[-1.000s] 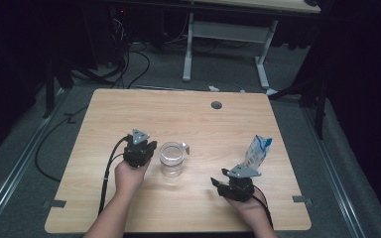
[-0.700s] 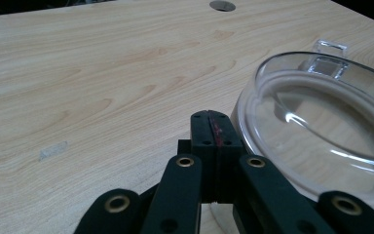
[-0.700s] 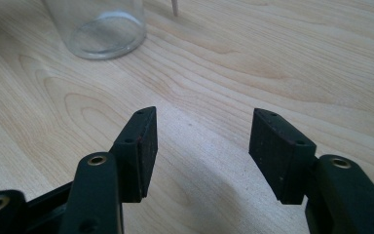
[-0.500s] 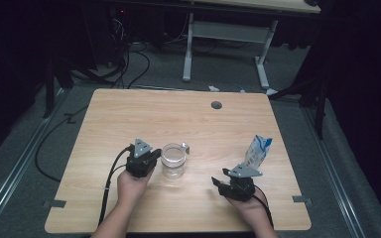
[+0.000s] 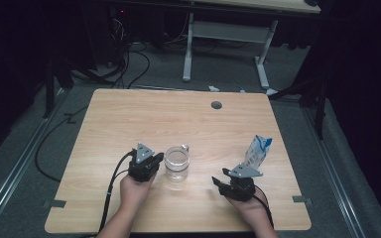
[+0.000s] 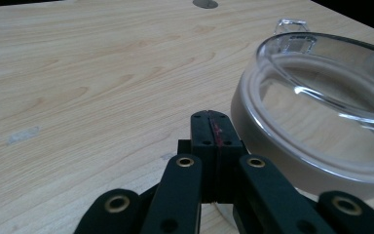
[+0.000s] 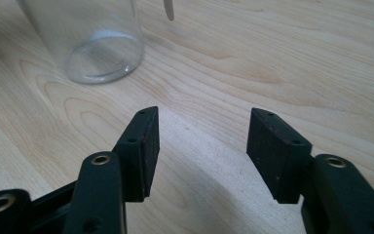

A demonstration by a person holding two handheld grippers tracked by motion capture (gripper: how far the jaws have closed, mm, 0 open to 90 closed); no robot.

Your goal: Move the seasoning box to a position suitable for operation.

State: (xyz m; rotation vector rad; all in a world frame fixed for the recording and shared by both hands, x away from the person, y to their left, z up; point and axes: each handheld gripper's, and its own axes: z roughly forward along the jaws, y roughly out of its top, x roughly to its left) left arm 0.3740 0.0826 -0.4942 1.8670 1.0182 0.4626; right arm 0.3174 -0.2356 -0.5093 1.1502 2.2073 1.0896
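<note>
Clear glass cup (image 5: pixel 177 163) stands upright on the wooden bench (image 5: pixel 154 119), near the front edge, roughly centre. Small handle on its far rim.

Left gripper (image 5: pixel 155 159) sits just beside the cup, on its left in the high view. Fingers (image 6: pixel 209 127) clenched flat together, nothing between them. In the left gripper view the cup's rim (image 6: pixel 321 73) is close on the right of the finger tips; contact cannot be told.

Right gripper (image 5: pixel 217 181) low over the bench, right of the cup and apart from it. Its fingers (image 7: pixel 143 141) are released, have just been closing a little, only bare wood between them.

Blue-and-white carton (image 5: pixel 258 151) upright just behind the right gripper. Round grommet hole (image 5: pixel 216 105) near the far edge.
</note>
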